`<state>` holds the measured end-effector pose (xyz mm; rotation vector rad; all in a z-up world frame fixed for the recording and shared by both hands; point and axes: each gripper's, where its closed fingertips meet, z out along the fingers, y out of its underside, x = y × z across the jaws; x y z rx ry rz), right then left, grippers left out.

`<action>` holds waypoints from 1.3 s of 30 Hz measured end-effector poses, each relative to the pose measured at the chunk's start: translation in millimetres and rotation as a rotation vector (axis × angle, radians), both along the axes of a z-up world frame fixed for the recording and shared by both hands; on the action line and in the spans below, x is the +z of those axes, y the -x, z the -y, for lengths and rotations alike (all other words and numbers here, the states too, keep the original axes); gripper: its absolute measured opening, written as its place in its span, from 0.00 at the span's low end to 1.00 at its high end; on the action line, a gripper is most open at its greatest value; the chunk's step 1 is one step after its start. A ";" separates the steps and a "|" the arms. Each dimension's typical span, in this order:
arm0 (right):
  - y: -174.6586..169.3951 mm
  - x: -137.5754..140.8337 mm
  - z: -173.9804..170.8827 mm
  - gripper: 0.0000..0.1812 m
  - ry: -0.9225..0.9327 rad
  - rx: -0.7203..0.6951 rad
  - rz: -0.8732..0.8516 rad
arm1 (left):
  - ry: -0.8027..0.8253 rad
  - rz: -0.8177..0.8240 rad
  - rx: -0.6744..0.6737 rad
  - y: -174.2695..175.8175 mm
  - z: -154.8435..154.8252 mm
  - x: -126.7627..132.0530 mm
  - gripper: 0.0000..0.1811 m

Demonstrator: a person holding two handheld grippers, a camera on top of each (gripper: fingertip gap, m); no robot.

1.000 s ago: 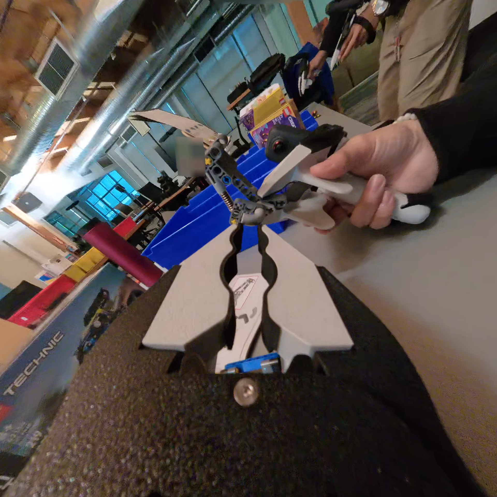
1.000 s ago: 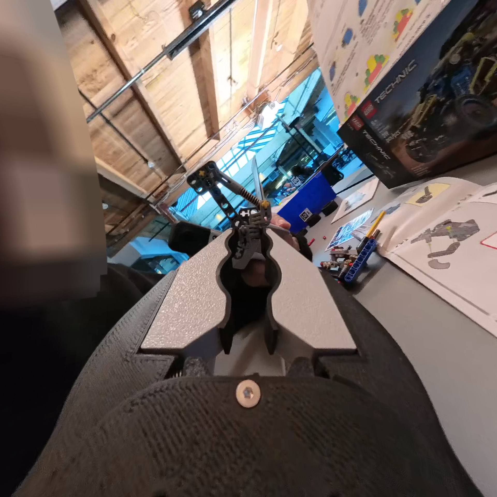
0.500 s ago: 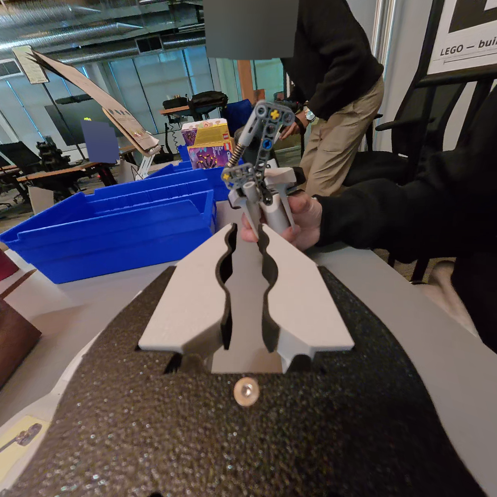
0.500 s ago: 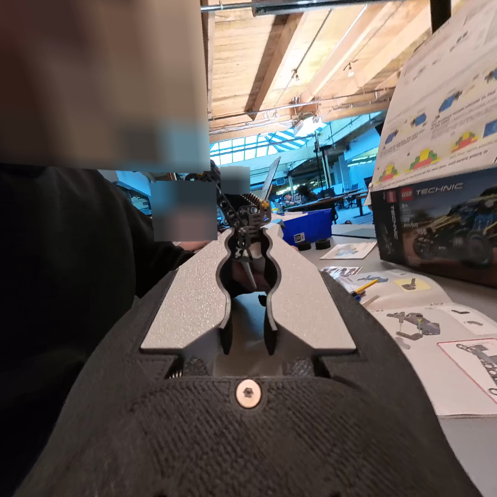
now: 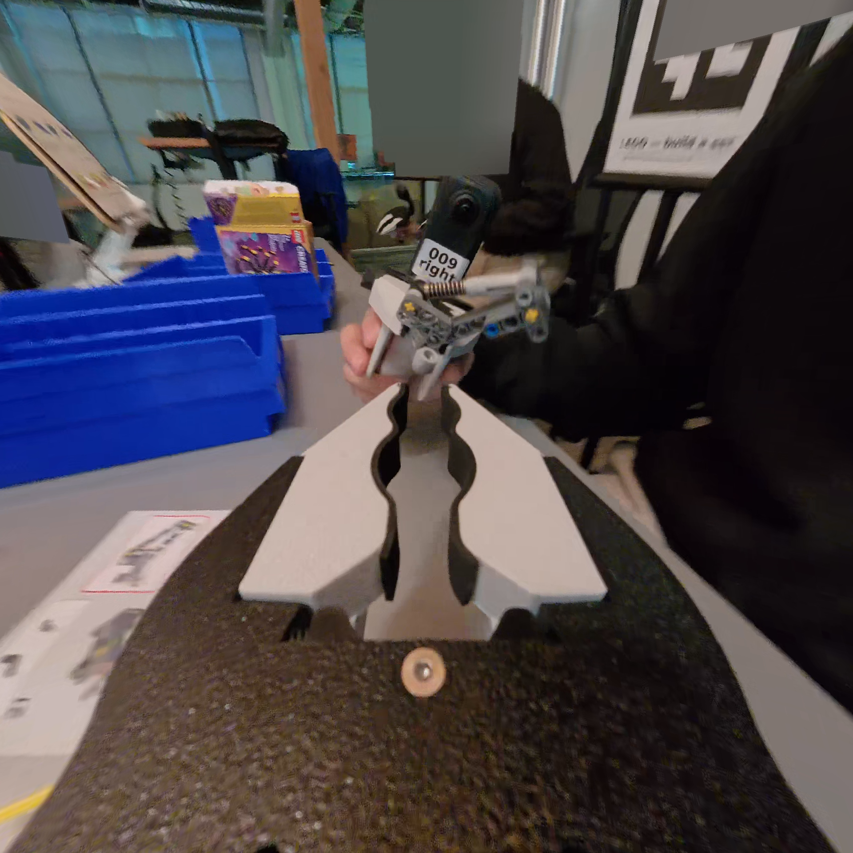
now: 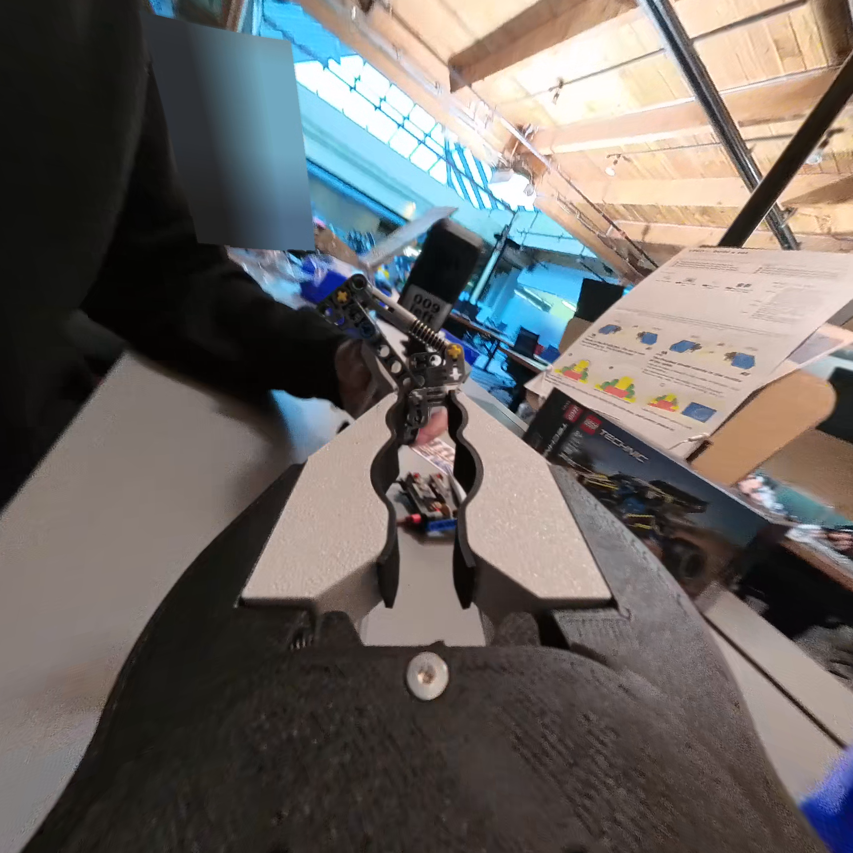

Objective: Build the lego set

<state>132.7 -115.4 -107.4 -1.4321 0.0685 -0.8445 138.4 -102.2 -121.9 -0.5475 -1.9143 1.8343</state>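
Right gripper (image 6: 422,406) tilts upward clamping the lego assembly (image 6: 415,364); left gripper (image 5: 422,392), level, gapes empty.

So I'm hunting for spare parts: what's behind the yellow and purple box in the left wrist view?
Behind the yellow and purple box, which stands in the blue bins, a dark blue garment and desks show. Anything directly behind it inside the bin is covered.

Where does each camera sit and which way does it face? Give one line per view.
Left wrist view: on the left claw, facing the right claw that grips the lego assembly; a hand and black sleeve show.
Right wrist view: on the right claw, facing the left claw across the assembly; a sleeve shows.
Shared: the assembly and both claws.
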 end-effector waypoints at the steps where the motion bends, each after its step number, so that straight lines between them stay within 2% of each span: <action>1: -0.9 -1.5 -0.7 0.09 0.045 -0.025 0.016 | -0.036 -0.077 -0.040 -0.7 -3.4 1.6 0.07; 4: -3.2 -2.7 -2.5 0.09 0.146 -0.096 0.073 | -0.112 -0.294 -0.129 -8.6 -11.5 8.4 0.09; 6: -5.6 -5.9 -6.2 0.09 0.176 -0.113 0.076 | -0.146 -0.319 -0.127 -15.0 -11.3 4.5 0.09; 10: -14.9 -9.4 -13.7 0.09 0.125 -0.135 0.049 | -0.065 -0.032 -0.027 -18.4 -8.6 -13.9 0.12; 13: -22.9 -21.5 -14.9 0.09 0.248 -0.202 0.030 | -0.090 0.025 0.013 -23.1 -5.4 -22.9 0.17; 18: -38.7 -14.5 7.1 0.09 0.385 -0.450 0.112 | -0.227 0.184 0.195 -57.3 1.8 -54.0 0.16; 22: -55.7 -44.5 22.1 0.09 0.585 -0.598 0.143 | -0.286 0.294 0.201 -61.9 -3.1 -64.7 0.16; 26: -63.2 -71.1 20.2 0.09 0.716 -0.603 0.097 | -0.411 0.299 0.110 -54.4 -16.0 -79.8 0.16; 33: -68.8 -106.0 16.1 0.09 0.795 -0.557 0.035 | -0.531 0.216 0.154 -49.7 -6.8 -92.7 0.23; 39: -63.5 -117.6 17.2 0.13 0.767 -0.474 -0.049 | -0.628 0.320 0.203 -46.4 -3.1 -110.2 0.13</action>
